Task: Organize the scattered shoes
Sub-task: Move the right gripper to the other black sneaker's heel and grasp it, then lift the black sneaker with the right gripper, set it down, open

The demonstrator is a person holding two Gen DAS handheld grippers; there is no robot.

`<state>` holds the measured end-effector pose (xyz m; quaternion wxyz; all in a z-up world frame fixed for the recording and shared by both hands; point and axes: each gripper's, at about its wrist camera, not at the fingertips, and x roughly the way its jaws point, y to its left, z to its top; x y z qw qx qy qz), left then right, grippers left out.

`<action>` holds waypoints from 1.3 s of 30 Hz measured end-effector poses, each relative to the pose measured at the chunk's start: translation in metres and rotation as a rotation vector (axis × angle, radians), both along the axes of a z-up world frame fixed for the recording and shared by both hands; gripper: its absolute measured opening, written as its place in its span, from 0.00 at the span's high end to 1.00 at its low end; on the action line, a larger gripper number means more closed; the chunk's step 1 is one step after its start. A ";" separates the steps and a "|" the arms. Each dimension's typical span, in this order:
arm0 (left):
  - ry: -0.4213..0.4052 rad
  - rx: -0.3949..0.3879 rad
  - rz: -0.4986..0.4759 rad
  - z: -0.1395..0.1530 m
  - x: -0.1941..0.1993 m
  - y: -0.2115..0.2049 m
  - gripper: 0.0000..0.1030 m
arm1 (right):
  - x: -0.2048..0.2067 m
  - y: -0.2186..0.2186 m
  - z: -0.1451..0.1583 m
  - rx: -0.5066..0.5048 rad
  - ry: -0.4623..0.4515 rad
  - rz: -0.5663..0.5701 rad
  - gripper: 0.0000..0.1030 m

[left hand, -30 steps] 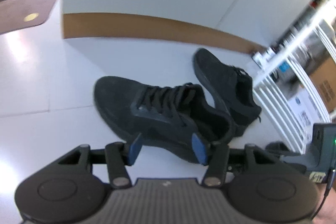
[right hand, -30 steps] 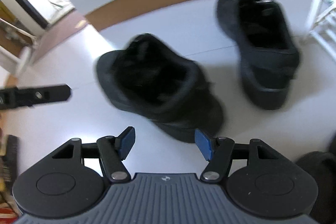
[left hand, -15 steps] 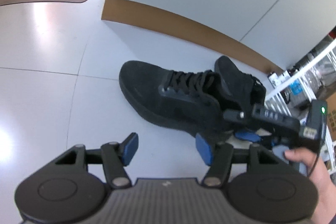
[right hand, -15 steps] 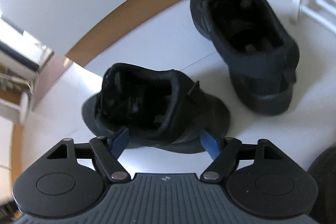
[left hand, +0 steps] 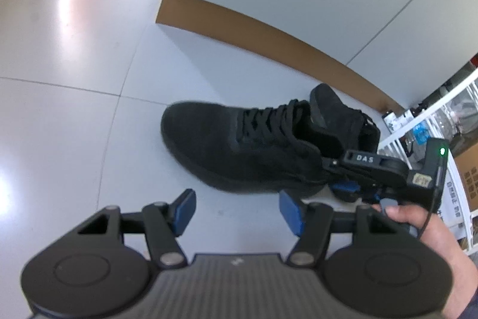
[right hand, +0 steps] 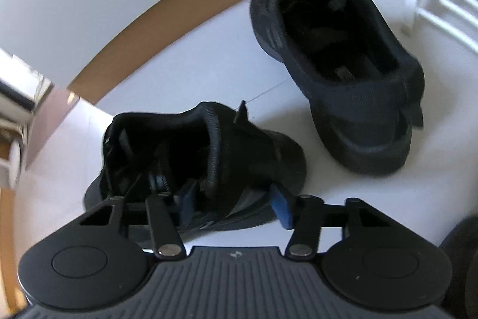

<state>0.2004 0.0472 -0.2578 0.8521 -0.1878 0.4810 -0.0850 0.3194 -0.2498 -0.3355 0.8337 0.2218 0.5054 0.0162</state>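
White floor [left hand: 74,115] lies open beside black shoe [left hand: 239,151].

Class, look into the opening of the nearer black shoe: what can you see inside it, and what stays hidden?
Inside the nearer shoe, one blue pad of the right gripper sits within the heel collar, the other outside. Dark lining and laces show; the toe end and insole are too dark to make out.

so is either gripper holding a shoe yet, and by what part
The right gripper has just closed its jaws over the heel collar of the nearer black sneaker. The left gripper holds nothing.
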 end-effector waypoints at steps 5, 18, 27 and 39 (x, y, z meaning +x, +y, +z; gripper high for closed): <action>0.000 0.001 0.000 0.000 -0.001 -0.002 0.37 | 0.002 0.001 0.010 -0.046 -0.053 0.019 0.62; 0.016 -0.041 0.029 0.000 -0.005 0.002 0.37 | -0.023 0.037 0.018 0.057 -0.046 0.053 0.11; 0.024 -0.046 0.034 -0.004 -0.004 0.002 0.37 | -0.005 0.046 0.018 0.022 -0.083 0.129 0.33; 0.030 -0.062 0.057 -0.006 -0.005 0.006 0.37 | -0.008 0.085 0.044 -0.096 -0.150 0.277 0.37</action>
